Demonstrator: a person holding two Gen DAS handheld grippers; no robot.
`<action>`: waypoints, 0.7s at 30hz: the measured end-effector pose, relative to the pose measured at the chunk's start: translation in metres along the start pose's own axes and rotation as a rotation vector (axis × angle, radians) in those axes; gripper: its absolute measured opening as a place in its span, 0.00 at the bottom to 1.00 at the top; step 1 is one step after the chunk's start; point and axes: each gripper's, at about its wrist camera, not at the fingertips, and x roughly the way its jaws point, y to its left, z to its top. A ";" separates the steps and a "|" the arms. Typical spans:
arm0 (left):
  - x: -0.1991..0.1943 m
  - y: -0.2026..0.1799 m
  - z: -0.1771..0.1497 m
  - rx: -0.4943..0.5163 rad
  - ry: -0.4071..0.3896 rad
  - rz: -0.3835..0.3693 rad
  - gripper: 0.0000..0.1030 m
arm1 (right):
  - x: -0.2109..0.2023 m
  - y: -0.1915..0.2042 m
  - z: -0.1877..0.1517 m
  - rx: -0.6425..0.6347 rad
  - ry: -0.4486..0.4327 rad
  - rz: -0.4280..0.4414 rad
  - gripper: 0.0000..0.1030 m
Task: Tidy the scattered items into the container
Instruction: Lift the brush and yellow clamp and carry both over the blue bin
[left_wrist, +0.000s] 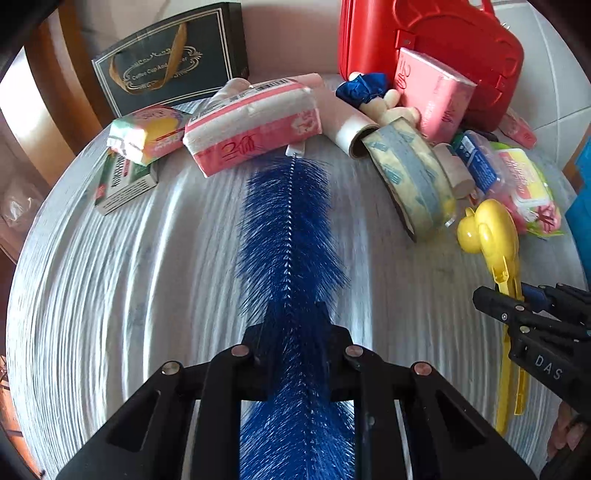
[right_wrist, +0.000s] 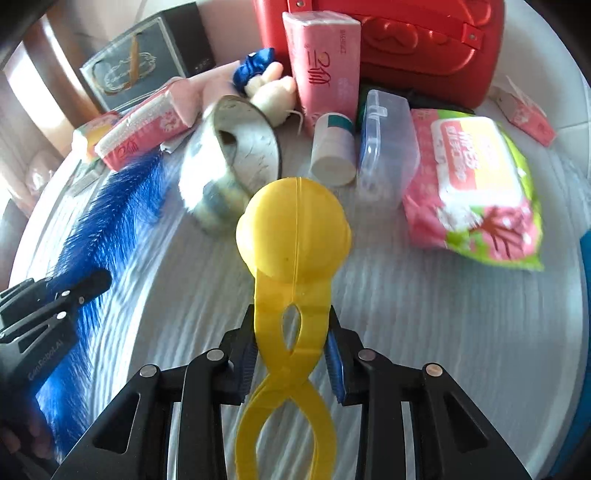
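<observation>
Both jaws clamped | left gripper (left_wrist: 297, 328): blue brush (left_wrist: 291, 236) | right gripper (right_wrist: 291, 354): yellow tongs (right_wrist: 293, 236)

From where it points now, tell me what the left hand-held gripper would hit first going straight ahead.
Probably the pink tissue pack lying just beyond the tip of the blue bristle brush that the left hand-held gripper holds; depth is unclear.

I see a deep blue brush (left_wrist: 291, 236), a yellow duck-shaped clamp (right_wrist: 293, 236), a red case (right_wrist: 424, 44), and pink tissue packs (left_wrist: 251, 125).
</observation>
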 end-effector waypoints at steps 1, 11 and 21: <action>-0.007 0.000 -0.007 0.001 0.000 -0.007 0.17 | -0.007 0.002 -0.008 -0.002 -0.006 0.002 0.31; -0.072 -0.007 -0.047 0.013 -0.057 -0.016 0.14 | -0.072 0.032 -0.052 -0.050 -0.063 0.036 0.31; -0.145 -0.024 -0.063 -0.040 -0.126 0.002 0.14 | -0.136 0.036 -0.067 -0.116 -0.141 0.044 0.31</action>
